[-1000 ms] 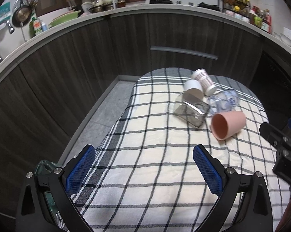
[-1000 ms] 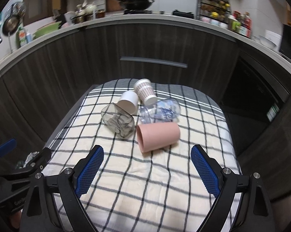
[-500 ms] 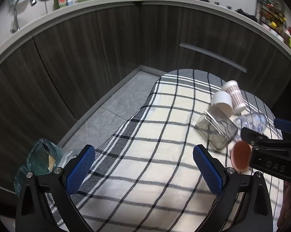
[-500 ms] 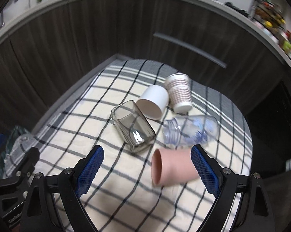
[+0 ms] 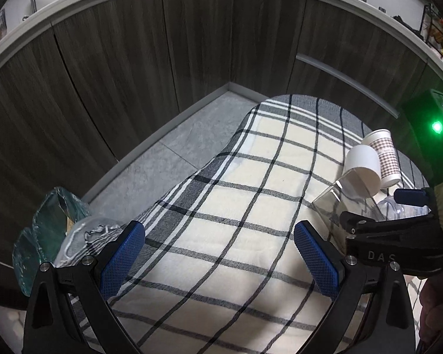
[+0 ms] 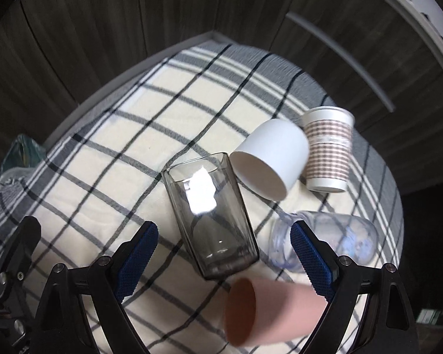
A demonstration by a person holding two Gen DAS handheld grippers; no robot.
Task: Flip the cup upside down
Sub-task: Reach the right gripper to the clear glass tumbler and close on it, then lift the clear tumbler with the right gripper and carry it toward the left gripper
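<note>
Several cups lie on their sides on a checked cloth [image 6: 127, 135]. In the right wrist view a pink cup [image 6: 268, 312] lies lowest, its mouth to the left. Beyond it are a smoky square glass [image 6: 212, 218], a white cup [image 6: 271, 159], a checked paper cup [image 6: 329, 150] and a clear printed glass [image 6: 333, 242]. My right gripper [image 6: 221, 256] is open and hovers over the pink cup and the smoky glass. My left gripper [image 5: 218, 256] is open and empty over bare cloth [image 5: 250, 194], left of the cups. The white cup [image 5: 364, 166] and the paper cup [image 5: 386, 159] show at its right.
Dark wood cabinet fronts [image 5: 162, 59] curve around the table. Grey floor [image 5: 174, 153] lies left of it, with a green plastic bag [image 5: 44, 230] by the table's edge. My right gripper's body [image 5: 398, 250] covers the pink cup in the left wrist view.
My right gripper has moved forward and down over the cups, so the pink cup now lies between its fingers. My left gripper has swung left and tilted down.
</note>
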